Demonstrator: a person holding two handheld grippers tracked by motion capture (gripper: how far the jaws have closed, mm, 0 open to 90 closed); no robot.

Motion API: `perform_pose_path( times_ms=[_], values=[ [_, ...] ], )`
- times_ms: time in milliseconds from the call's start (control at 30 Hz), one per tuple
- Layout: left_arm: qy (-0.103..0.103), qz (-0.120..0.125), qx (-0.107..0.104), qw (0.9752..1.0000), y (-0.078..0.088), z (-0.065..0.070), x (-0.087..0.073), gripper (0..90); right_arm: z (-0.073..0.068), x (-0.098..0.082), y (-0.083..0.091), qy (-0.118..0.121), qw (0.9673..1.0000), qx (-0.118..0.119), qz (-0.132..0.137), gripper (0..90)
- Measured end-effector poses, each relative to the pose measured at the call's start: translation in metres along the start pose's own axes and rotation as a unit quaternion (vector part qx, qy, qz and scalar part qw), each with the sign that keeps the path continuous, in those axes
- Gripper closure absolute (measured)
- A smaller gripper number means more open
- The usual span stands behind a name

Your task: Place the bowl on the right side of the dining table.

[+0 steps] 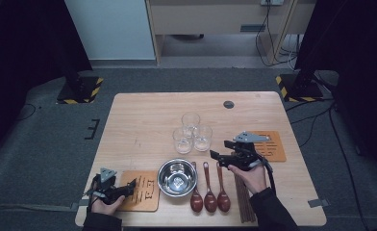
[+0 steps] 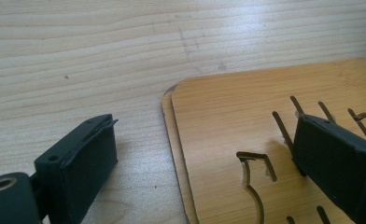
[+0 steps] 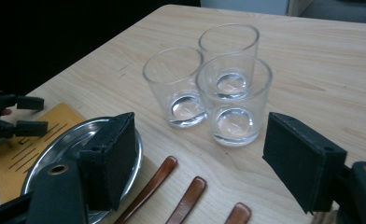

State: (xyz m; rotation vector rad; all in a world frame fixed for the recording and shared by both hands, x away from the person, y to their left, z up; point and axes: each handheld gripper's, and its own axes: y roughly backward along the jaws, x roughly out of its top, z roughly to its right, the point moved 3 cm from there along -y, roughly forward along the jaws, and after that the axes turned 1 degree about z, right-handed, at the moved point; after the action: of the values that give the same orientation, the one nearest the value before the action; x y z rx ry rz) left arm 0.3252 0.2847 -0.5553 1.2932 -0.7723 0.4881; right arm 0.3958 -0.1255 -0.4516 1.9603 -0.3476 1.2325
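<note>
The right hand-held gripper (image 1: 223,155) hangs above the spoon handles, its jaws apart and empty, aimed at the 3 glasses (image 3: 221,88); these stand upright and touching in a cluster at mid-desk, likely grouped for 1-by-1 pickup; the nearest glass (image 3: 235,100) sits squarely between the jaws' line, so it seems the target. The left hand-held gripper (image 1: 127,188) rests at the near-left mat (image 2: 265,121), jaws apart astride its edge, gripping nothing; probably parked. Bowl (image 1: 177,177) and 3 spoons (image 1: 209,190) lie in a row along the near edge of the desk (image 1: 143,115).
</note>
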Motion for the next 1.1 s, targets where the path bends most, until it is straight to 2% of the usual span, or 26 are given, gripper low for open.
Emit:
perform_pose_path(
  times_ms=[233,1100],
  values=[
    [0.0,0.0,0.0,1.0,0.0,0.0,0.0,5.7,-0.013,0.0,-0.009,0.005,0.9999,0.009,-0.011,26.6],
    [0.0,0.0,-0.001,1.0,0.0,0.0,0.0,5.6,-0.034,-0.005,-0.042,0.002,0.999,0.018,-0.042,29.8]
  ],
)
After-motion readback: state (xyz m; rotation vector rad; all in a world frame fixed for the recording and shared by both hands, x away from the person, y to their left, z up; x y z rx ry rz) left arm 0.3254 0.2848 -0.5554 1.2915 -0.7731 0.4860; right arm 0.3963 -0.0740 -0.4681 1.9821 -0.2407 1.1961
